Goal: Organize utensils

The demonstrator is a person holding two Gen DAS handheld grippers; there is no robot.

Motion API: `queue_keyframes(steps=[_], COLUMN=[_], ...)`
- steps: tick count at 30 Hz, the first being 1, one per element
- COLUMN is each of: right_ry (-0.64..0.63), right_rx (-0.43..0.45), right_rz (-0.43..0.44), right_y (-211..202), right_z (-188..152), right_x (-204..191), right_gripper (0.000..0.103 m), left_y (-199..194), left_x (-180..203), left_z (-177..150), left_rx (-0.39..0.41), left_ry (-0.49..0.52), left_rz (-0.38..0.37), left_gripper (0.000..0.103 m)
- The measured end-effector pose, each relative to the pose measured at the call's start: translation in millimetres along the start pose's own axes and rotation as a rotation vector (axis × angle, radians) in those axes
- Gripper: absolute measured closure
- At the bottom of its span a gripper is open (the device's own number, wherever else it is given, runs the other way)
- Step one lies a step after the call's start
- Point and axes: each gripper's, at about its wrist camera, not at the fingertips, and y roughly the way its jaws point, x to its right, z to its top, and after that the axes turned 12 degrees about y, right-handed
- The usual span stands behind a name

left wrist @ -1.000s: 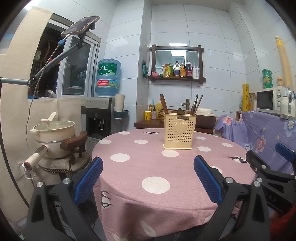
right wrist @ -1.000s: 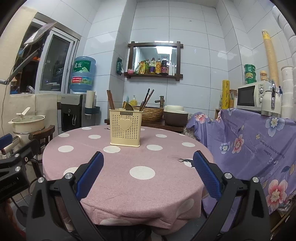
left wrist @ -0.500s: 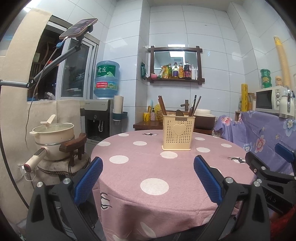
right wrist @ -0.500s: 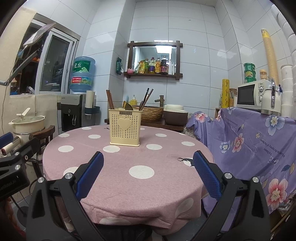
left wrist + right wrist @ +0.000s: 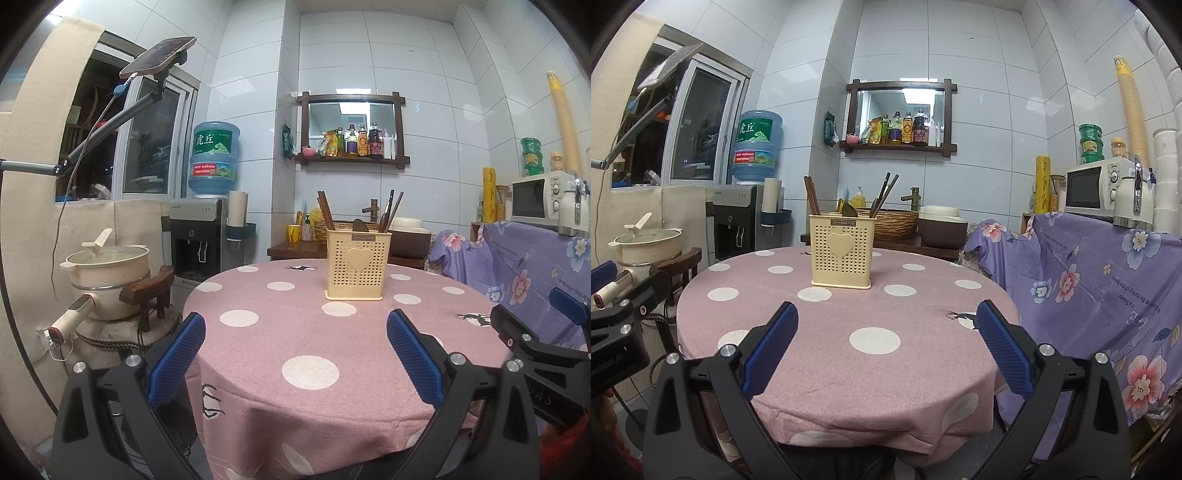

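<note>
A cream perforated utensil holder with a heart on its front stands upright toward the far side of the round pink polka-dot table. Dark chopsticks and other utensil handles stick up out of it. My left gripper hovers open at the near table edge, nothing between its blue pads. My right gripper is also open and empty, level with the near edge. Each gripper shows at the side of the other's view.
A lidded pot sits on a stool left of the table, beside a water dispenser. A purple floral cloth covers a counter on the right carrying a microwave. A phone on an arm hangs above left.
Both views have shifted only slightly; the holder sits a touch higher and nearer in frame. Both grippers stay open and empty.
</note>
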Motion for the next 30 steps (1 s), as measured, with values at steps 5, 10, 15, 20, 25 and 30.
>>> queue_keyframes(steps=[5,10,15,20,25,30], right_ry=[-0.001,-0.001,0.0,0.0,-0.001,-0.001], right_rx=[0.001,0.001,-0.003,-0.004,-0.004,-0.005], right_rz=[-0.001,0.0,0.0,-0.001,0.0,0.001], right_y=[-0.2,-0.1,1.3,1.5,1.9,2.2], right_z=[-0.1,0.2,0.1,-0.1,-0.2,-0.5], right_x=[-0.1,0.3,0.8,0.9,1.2,1.3], right_gripper=[0.007,0.007,0.007,0.007,0.007,0.007], left_y=[0.7,2.4,5.1,6.7,5.7,7.1], left_x=[-0.2,-3.0,-4.0,-5.8,-5.0,-3.2], left_z=[-0.2,0.1,-1.1,-2.9,-3.4,-3.8], left_rx=[-0.003,-0.011,-0.023,-0.034,-0.028,-0.04], left_ry=[-0.003,-0.015,-0.01,-0.026,-0.02,-0.015], left_rz=[-0.003,-0.007,-0.013,-0.014,-0.009,-0.01], left_gripper=[0.005,0.005,0.005,0.005,0.005,0.005])
